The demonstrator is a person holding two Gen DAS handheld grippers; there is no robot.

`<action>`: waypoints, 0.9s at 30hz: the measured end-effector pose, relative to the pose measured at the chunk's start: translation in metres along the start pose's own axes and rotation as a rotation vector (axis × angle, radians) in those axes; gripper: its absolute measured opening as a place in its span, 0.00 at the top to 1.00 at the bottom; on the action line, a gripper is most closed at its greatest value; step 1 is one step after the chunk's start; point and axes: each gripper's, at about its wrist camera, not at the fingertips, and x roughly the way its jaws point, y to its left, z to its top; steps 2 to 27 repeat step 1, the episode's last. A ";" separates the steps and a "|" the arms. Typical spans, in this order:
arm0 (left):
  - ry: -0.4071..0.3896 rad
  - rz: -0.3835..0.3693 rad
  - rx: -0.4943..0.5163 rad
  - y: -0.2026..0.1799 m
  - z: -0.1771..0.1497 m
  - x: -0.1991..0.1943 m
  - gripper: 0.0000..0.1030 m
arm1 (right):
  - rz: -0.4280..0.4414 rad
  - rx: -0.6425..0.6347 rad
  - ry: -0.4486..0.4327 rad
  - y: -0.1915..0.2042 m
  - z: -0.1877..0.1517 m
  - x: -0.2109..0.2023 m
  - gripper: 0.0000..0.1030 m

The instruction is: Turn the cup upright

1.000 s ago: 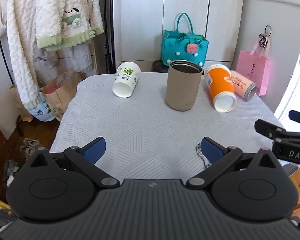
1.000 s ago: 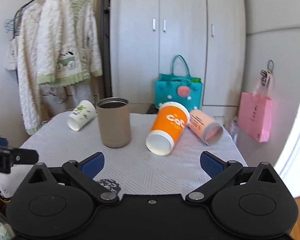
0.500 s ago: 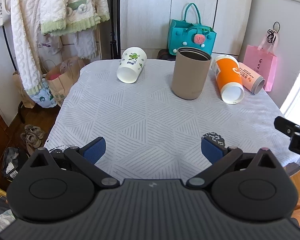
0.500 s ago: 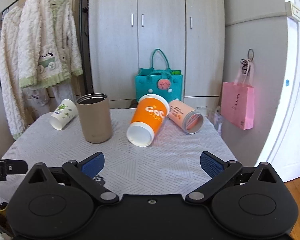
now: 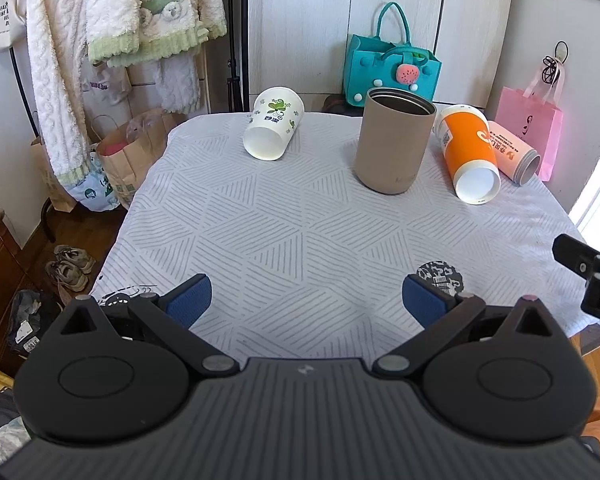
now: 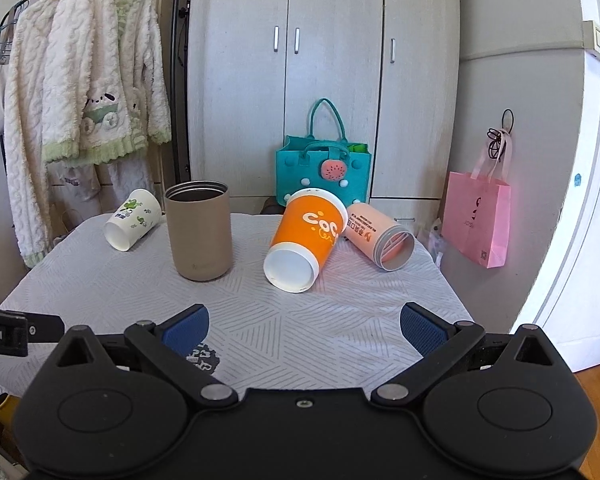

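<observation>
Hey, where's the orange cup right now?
The orange cup lies on its side toward the table's far right, between the upright tan tumbler and the tipped pink cup, its mouth facing the grippers.

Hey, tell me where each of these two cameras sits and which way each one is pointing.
Left wrist: on the left gripper, high over the table's near edge, looking down the table; the right gripper shows at right.
Right wrist: on the right gripper, lower, facing the wardrobe; the left gripper shows at left.
Shared: tan tumbler upright; white cup, orange cup and pink cup on their sides.
</observation>
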 end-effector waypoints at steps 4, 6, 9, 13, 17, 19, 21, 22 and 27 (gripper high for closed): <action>-0.001 0.001 0.001 0.000 0.000 0.000 0.00 | 0.001 0.000 0.001 0.001 0.000 0.000 0.00; -0.001 0.001 0.001 0.000 0.000 0.000 0.00 | 0.001 0.000 0.001 0.001 0.000 0.000 0.00; -0.001 0.001 0.001 0.000 0.000 0.000 0.00 | 0.001 0.000 0.001 0.001 0.000 0.000 0.00; -0.001 0.001 0.001 0.000 0.000 0.000 0.00 | 0.001 0.000 0.001 0.001 0.000 0.000 0.00; -0.001 0.001 0.001 0.000 0.000 0.000 0.00 | 0.001 0.000 0.001 0.001 0.000 0.000 0.00; -0.001 0.001 0.001 0.000 0.000 0.000 0.00 | 0.001 0.000 0.001 0.001 0.000 0.000 0.00; -0.001 0.001 0.001 0.000 0.000 0.000 0.00 | 0.001 0.000 0.001 0.001 0.000 0.000 0.00; -0.001 0.001 0.001 0.000 0.000 0.000 0.00 | 0.001 0.000 0.001 0.001 0.000 0.000 0.00; -0.001 0.001 0.001 0.000 0.000 0.000 0.00 | 0.001 0.000 0.001 0.001 0.000 0.000 0.00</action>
